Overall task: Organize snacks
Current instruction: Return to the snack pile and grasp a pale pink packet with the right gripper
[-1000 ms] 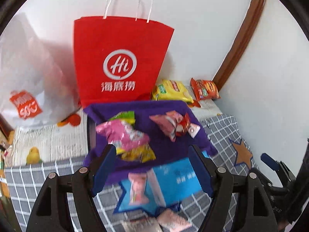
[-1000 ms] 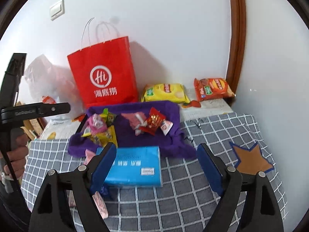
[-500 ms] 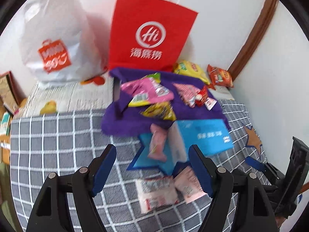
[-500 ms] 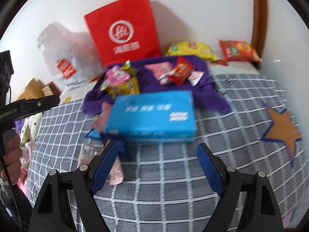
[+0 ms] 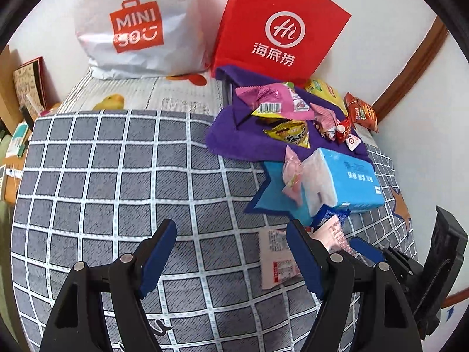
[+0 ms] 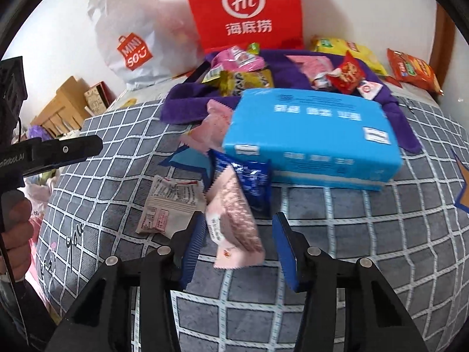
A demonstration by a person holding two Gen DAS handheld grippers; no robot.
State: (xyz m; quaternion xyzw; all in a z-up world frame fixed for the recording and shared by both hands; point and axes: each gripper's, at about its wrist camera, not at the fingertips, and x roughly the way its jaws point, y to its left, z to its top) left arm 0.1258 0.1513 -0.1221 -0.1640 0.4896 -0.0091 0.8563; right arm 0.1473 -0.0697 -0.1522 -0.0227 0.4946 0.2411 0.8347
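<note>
Both grippers have dropped toward the checked bedspread point(image 5: 117, 182) since a second ago, and the snacks that sat far off now fill the lower half of each view. On the right gripper point(image 6: 234, 243) the jaws have just been closing; a pink snack packet point(image 6: 234, 220) lies between the blue pads, its left edge close against the left pad, with a clear gap on the right side, so the pads do not yet pinch it. That packet lies slanted on the bedspread, its upper end overlapping a dark blue packet point(image 6: 252, 182) that is tucked against the front of the light blue tissue pack point(image 6: 316, 135). Just left of it a white packet with printed labels point(image 6: 170, 205) lies flat. The left gripper point(image 5: 231, 249) hangs with its jaws wide apart over bare checked fabric, holding nothing; the white packet sits just beyond its right finger. Behind the tissue pack a purple towel point(image 6: 187, 102) carries a heap of snacks: a pink bag point(image 5: 275, 102), a yellow bag point(image 5: 293, 135) and a small red packet point(image 6: 347, 76). A red paper bag point(image 5: 278, 29) and a white plastic shopping bag point(image 5: 137, 26) stand against the wall, with a yellow chip bag point(image 6: 346, 50) and an orange chip bag point(image 6: 413, 70) lying to the right of them. A person's hand point(image 6: 14, 228) grips the left gripper's handle at the edge of the right wrist view.
</note>
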